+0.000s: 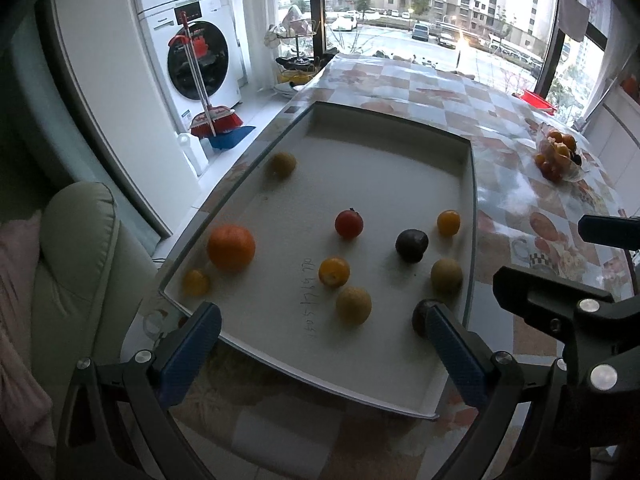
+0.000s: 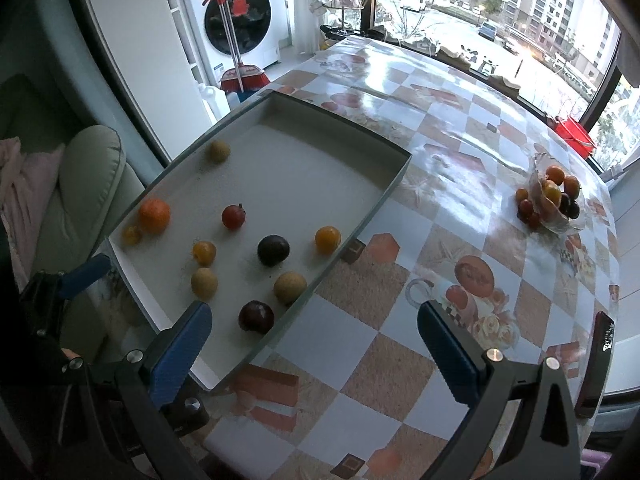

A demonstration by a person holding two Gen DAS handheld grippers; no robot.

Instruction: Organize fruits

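Left wrist view: the left gripper (image 1: 320,344) is hovering spread wide and empty over the white tray's (image 1: 400,152) near edge, a tan fruit (image 1: 353,305) lying just ahead between its fingers.

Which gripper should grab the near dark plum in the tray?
Left, probably. The left gripper hangs open over the tray, with the dark plum beside one fingertip. The right gripper is open mostly over bare tablecloth.
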